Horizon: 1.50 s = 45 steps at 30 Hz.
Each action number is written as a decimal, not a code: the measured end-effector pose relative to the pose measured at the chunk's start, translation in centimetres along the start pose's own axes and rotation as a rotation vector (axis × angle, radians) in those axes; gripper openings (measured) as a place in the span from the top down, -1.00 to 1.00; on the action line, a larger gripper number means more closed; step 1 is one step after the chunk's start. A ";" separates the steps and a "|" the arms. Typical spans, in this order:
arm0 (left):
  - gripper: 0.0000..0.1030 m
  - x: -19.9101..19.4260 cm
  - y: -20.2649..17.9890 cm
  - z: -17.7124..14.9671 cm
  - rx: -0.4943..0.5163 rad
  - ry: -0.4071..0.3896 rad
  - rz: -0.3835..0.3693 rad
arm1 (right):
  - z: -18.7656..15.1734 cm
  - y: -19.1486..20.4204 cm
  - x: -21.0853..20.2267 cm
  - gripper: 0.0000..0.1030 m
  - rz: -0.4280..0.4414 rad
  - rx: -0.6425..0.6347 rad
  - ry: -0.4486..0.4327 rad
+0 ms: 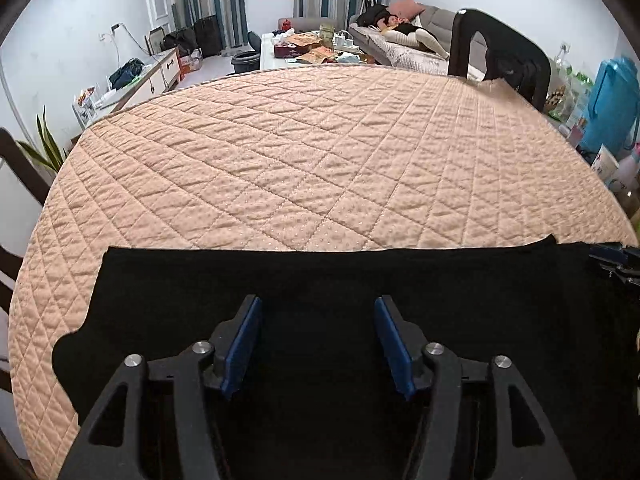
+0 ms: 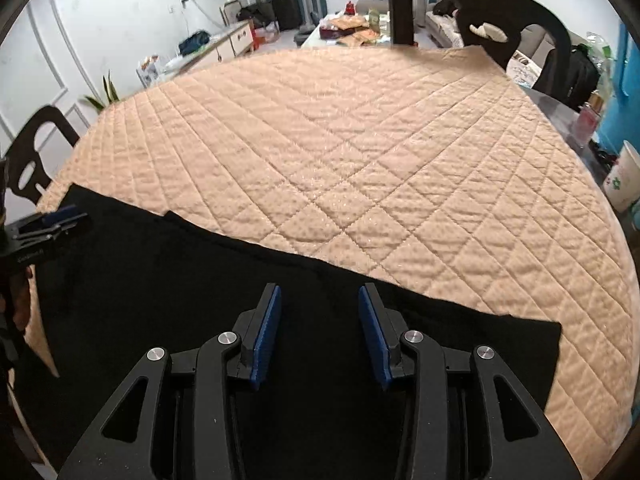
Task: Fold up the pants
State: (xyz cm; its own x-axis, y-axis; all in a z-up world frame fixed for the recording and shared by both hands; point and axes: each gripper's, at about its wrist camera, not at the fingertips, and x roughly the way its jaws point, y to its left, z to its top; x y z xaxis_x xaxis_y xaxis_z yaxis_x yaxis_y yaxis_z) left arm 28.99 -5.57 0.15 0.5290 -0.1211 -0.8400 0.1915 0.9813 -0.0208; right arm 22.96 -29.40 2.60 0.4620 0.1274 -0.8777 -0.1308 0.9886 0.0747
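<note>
Black pants (image 1: pixel 320 276) lie flat along the near edge of a table covered by a peach quilted cloth (image 1: pixel 304 160). My left gripper (image 1: pixel 318 308) is open and empty just above the pants. The right gripper's tip shows at the far right of this view (image 1: pixel 616 260). In the right wrist view the pants (image 2: pixel 168 272) stretch from the left edge to a squared end at lower right (image 2: pixel 536 344). My right gripper (image 2: pixel 319 300) is open and empty over the pants. The left gripper (image 2: pixel 52 224) shows at the left edge.
Dark chairs stand at the table's far right (image 1: pixel 500 52) and left (image 2: pixel 36 148). A blue jug (image 1: pixel 612 108), a paper cup (image 2: pixel 624 180) and bottles crowd the right side. A cluttered low table (image 1: pixel 316 48), sofa and cabinet are beyond.
</note>
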 end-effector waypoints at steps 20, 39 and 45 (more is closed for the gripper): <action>0.92 -6.1 -1.5 -2.0 0.069 -0.120 -0.018 | -1.0 2.8 -5.5 0.89 -0.044 -0.058 -0.129; 0.95 -18.7 -1.0 -24.0 -0.007 -0.231 -0.224 | -25.8 1.2 -16.3 1.00 0.128 0.222 -0.314; 0.89 -19.2 -0.4 -24.3 -0.048 -0.231 -0.213 | -27.7 -0.7 -15.8 0.91 0.212 0.364 -0.325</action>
State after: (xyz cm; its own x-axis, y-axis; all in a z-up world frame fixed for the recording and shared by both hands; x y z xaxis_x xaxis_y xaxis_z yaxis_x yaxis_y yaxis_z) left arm -1.32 -0.02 3.12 0.6562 -0.3496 -0.6687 0.2816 0.9356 -0.2128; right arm -8.51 -34.36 3.27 0.7138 0.2890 -0.6380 0.0354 0.8948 0.4450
